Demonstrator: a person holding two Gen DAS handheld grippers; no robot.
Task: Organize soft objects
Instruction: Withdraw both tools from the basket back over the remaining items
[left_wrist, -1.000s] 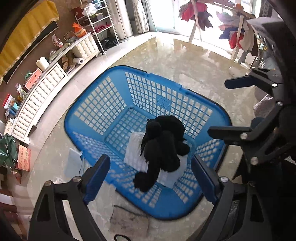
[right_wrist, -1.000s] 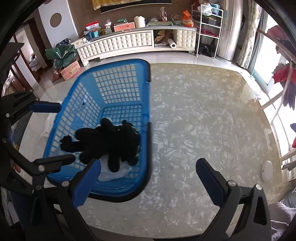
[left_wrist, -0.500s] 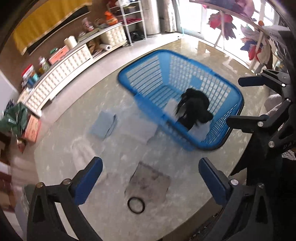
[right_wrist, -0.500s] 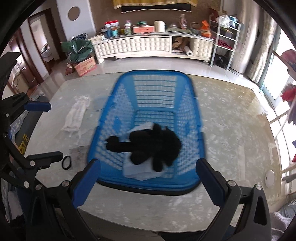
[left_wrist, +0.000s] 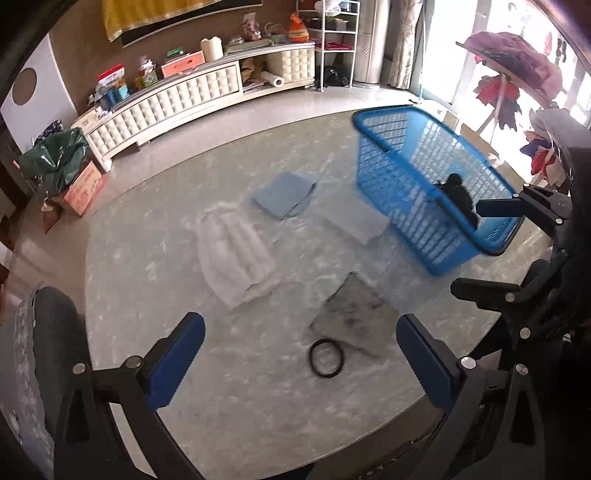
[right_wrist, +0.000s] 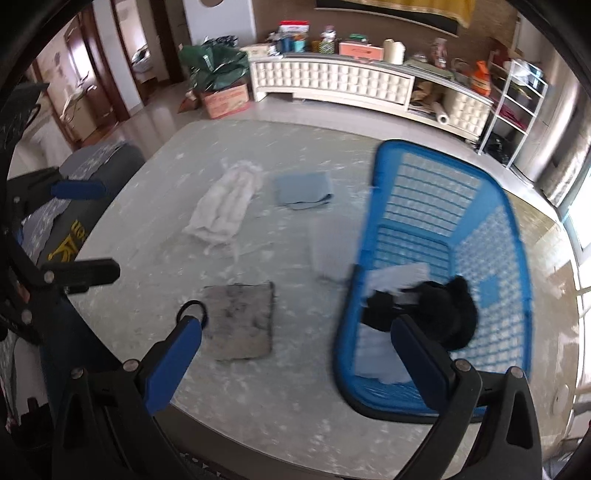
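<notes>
Both grippers, left (left_wrist: 301, 354) and right (right_wrist: 295, 363), gape empty above the table (left_wrist: 236, 398). Grey cloth (left_wrist: 352, 314) and black ring (left_wrist: 326, 358) lie near; white cloth (left_wrist: 236, 254) left, basket (left_wrist: 413, 184) far right.

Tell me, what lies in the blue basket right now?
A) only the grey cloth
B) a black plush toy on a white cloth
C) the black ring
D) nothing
B: the black toy rests on a white cloth inside the basket.
</notes>
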